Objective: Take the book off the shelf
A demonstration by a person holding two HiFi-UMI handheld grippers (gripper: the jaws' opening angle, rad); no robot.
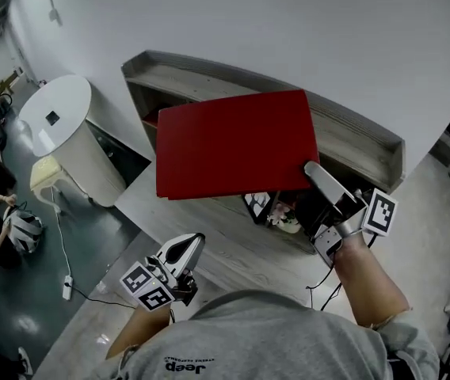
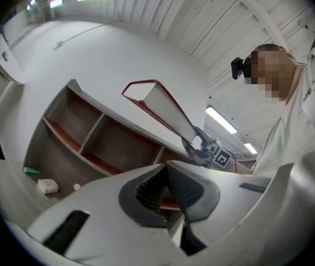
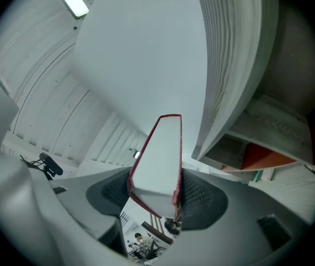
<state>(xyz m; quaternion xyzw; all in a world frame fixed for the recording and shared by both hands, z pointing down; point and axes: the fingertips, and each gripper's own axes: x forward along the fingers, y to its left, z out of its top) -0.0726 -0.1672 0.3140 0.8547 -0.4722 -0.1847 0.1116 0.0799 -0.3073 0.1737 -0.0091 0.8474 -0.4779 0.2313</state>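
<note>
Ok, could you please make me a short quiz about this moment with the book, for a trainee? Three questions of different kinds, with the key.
1. True or false: the left gripper is gripping the red book.
2. Where is the book in relation to the shelf?
A. standing inside a compartment
B. held in the air, outside the compartments
C. lying flat on the floor in front of it
3. Fill in: the right gripper has its jaws closed on the ____.

Key:
1. False. Its jaws are together with nothing between them.
2. B
3. red book
</note>
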